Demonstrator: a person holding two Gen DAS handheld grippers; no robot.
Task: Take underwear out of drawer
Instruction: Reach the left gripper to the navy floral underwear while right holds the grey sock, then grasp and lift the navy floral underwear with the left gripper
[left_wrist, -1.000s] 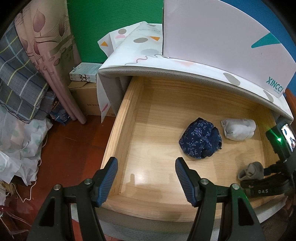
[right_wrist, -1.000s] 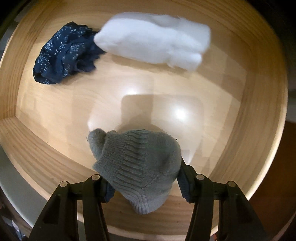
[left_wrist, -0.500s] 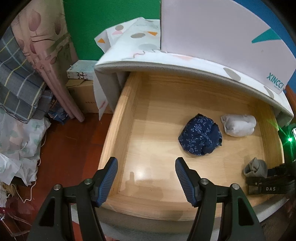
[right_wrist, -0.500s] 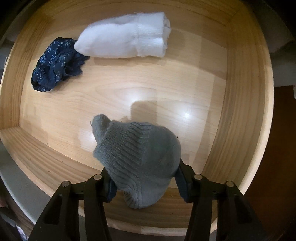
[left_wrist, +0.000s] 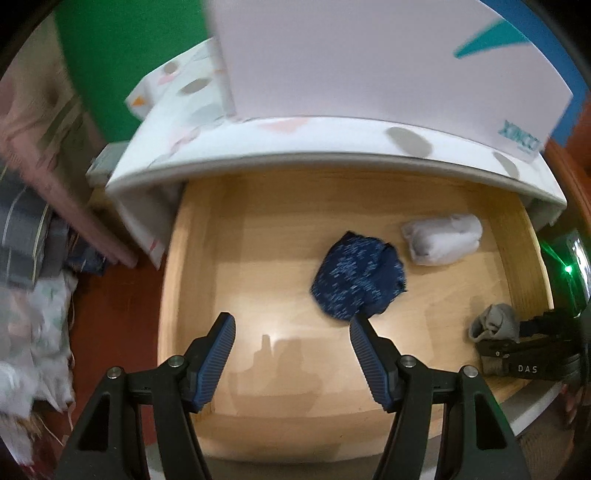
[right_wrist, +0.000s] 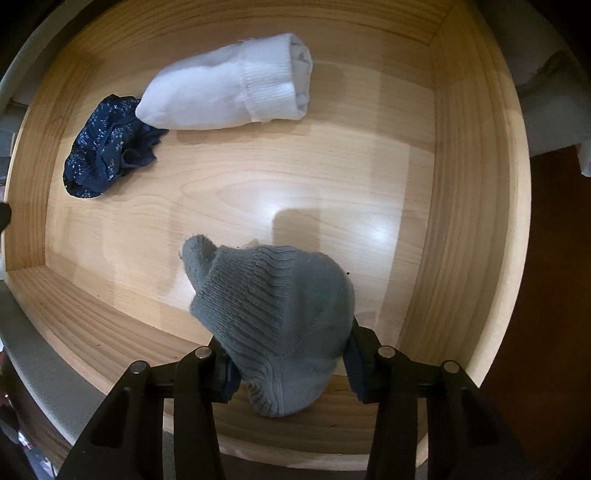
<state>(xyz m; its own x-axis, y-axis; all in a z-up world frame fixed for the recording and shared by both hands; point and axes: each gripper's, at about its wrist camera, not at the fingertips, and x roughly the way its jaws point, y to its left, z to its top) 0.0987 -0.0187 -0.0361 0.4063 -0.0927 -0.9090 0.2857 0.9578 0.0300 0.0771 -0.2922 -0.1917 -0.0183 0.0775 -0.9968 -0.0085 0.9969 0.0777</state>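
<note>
Now, wood drawer (right_wrist: 476, 206) w/ navy underwear (right_wrist: 107, 147), white sock roll (right_wrist: 229, 92), right tool (right_wrist: 291, 360) clenched on grey sock (right_wrist: 273, 317), left tool (left_wrist: 291, 354) released

Underwear (right_wrist: 110, 144) beside socks (right_wrist: 225, 92), in drawer (right_wrist: 480, 184)

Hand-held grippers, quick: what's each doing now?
Left hand-held gripper: open, empty, over the drawer.
Right hand-held gripper: just closed on the grey sock.

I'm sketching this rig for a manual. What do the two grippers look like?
Both match: the left gripper and right gripper have black angular frames with cut-outs and silver screw heads, ending in jaws with ribbed dark blue pads. Seen from the left wrist, the right one bears white "DAS" lettering and a green light.
</note>
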